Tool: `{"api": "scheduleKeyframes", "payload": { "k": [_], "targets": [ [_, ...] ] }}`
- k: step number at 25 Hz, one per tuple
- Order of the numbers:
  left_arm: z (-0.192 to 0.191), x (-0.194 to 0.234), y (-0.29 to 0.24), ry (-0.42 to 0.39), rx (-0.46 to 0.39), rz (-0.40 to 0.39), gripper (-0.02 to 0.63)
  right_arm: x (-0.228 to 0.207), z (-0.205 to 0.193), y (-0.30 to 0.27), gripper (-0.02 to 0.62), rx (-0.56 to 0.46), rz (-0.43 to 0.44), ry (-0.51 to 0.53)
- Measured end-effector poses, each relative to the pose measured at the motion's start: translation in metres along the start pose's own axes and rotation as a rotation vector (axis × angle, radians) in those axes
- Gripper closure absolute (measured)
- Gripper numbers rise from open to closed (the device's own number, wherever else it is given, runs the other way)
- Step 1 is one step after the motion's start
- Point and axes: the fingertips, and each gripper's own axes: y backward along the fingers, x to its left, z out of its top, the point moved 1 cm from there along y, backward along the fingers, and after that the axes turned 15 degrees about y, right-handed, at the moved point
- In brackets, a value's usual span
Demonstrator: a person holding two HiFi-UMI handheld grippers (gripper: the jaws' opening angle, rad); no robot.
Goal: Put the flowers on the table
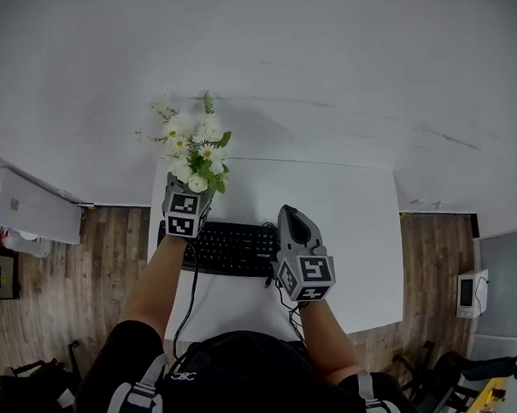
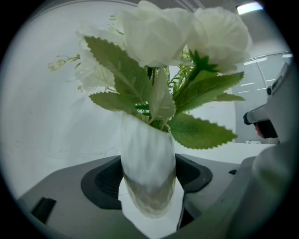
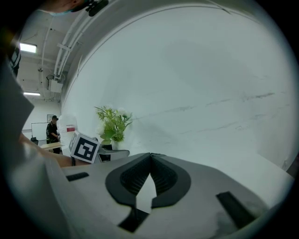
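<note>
White flowers with green leaves stand in a pale ribbed vase. My left gripper is shut on that vase and holds it upright above the far left part of the white table. In the left gripper view the vase fills the gap between the dark pads, with blooms towering overhead. My right gripper hovers over the right end of the keyboard, jaws shut with nothing in them. From the right gripper view the bouquet shows off to the left.
A black keyboard lies across the table's middle, its cable running off the front edge. A white wall rises behind the table. Wooden floor flanks the table, with a white cabinet at left and a small white device at right.
</note>
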Motion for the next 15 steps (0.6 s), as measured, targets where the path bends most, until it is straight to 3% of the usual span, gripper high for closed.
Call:
{"api": "scheduleKeyframes", "payload": {
  "k": [7, 15],
  "targets": [
    [-0.027, 0.005, -0.046, -0.026, 0.025, -0.003, 0.253, -0.015, -0.010, -0.022, 0.595, 0.020, 0.006, 0.001],
    [-0.044, 0.011, -0.061, -0.024, 0.007, -0.037, 0.252, -0.017, -0.027, -0.039, 0.594, 0.057, 0.027, -0.005]
  ]
}}
